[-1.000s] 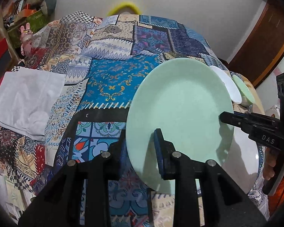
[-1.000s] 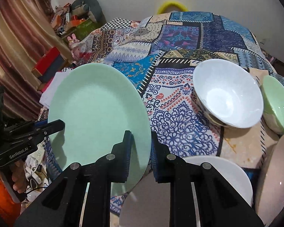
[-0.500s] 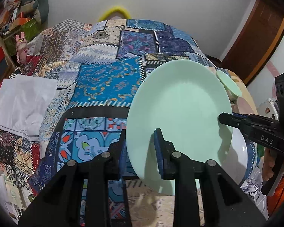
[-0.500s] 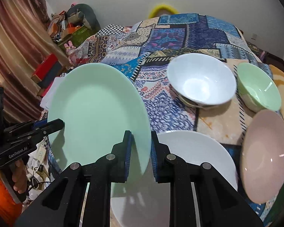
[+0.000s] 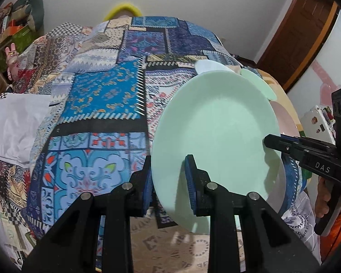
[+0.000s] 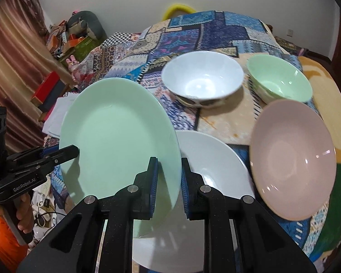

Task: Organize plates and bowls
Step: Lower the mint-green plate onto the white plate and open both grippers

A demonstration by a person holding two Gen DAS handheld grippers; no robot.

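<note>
The round pale-green plate [image 6: 118, 141] is clamped at opposite rims by the left tool [image 5: 169, 183] and the right tool [image 6: 169, 184], and has been carried sideways to overlap the flat white plate [image 6: 211, 159] on the patchwork-covered bed [image 5: 102, 95]; stacking appears imminent.

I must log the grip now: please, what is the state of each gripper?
Left gripper: shut on the green plate.
Right gripper: shut on the same plate's other rim.
</note>
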